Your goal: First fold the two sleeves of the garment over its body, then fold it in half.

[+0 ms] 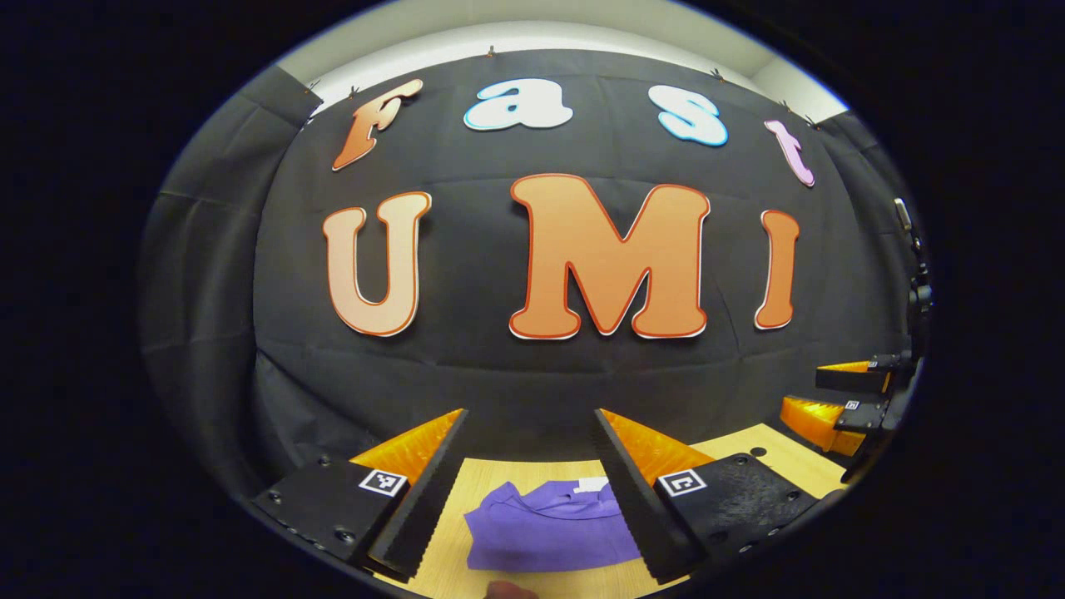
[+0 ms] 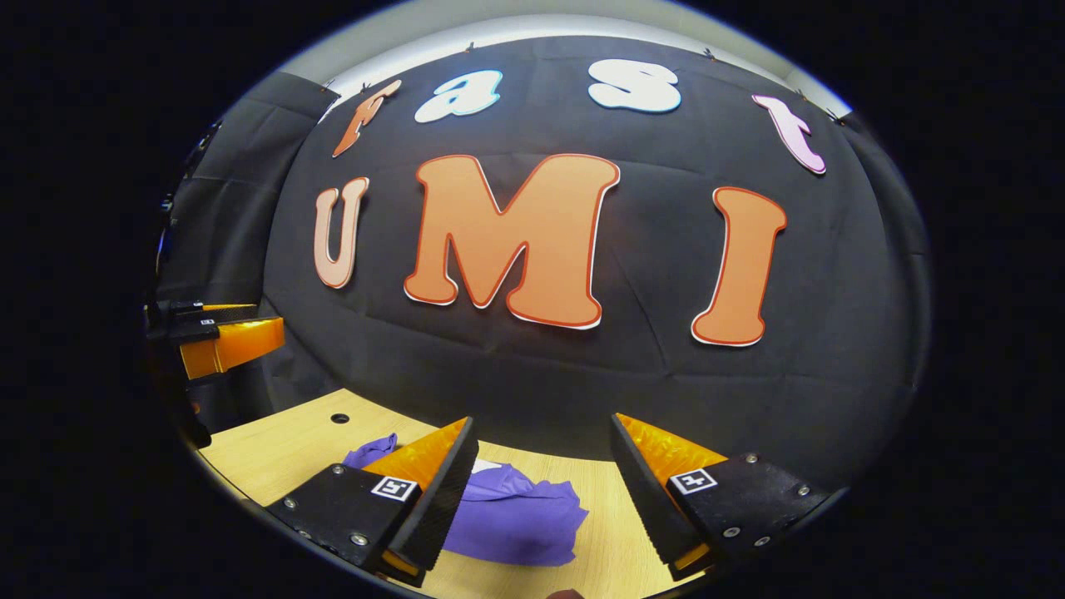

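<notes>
Left hand-held gripper (image 1: 531, 416), jaws spread wide and holding nothing, raised above the surface (image 1: 749, 453); the purple garment (image 1: 549, 532), folded into a compact bundle, lies on the wood below and between its fingers. Right hand-held gripper (image 2: 545, 424), likewise open and empty; the garment (image 2: 516, 520) lies below, beside its left finger (image 2: 433, 491).

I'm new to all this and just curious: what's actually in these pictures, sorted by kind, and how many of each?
Purple garment: 1
Wooden table: 1
Grippers: 2, the left gripper and the right gripper, both open above the table
Total: 4
</notes>
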Action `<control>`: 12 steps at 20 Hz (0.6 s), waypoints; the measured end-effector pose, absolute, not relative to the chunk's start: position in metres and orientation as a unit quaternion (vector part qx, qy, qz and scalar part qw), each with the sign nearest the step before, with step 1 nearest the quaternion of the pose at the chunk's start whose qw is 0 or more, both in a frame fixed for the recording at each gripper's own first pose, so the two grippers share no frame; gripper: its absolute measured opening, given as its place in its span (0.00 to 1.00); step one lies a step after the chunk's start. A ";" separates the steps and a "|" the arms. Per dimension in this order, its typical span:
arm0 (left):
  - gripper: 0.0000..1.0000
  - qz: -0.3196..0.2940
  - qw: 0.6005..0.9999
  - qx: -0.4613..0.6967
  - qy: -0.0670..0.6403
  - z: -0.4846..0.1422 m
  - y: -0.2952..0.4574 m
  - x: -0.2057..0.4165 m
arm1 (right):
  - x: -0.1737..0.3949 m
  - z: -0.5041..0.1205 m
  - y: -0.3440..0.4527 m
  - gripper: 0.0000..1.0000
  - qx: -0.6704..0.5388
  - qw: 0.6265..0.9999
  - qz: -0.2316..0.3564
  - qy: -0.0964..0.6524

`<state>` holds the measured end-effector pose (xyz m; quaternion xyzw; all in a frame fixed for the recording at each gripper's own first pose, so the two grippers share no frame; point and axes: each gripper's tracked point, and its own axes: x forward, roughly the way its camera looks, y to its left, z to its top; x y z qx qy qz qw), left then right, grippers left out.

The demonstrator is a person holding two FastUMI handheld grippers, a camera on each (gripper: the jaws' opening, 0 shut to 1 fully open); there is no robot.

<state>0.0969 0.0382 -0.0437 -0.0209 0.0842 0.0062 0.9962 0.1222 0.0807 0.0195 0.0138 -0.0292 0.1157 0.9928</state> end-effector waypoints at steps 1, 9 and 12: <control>0.94 0.002 0.996 -0.026 0.082 -0.045 0.037 0.088 | 0.113 0.019 0.084 0.94 0.016 0.993 0.113 -0.029; 0.93 -0.052 0.996 -0.002 0.073 -0.048 0.017 0.023 | 0.044 0.001 0.100 0.94 0.025 0.996 0.090 -0.006; 0.93 -0.054 0.996 0.007 0.065 -0.045 0.017 0.002 | 0.025 0.006 0.107 0.94 0.022 0.995 0.092 -0.015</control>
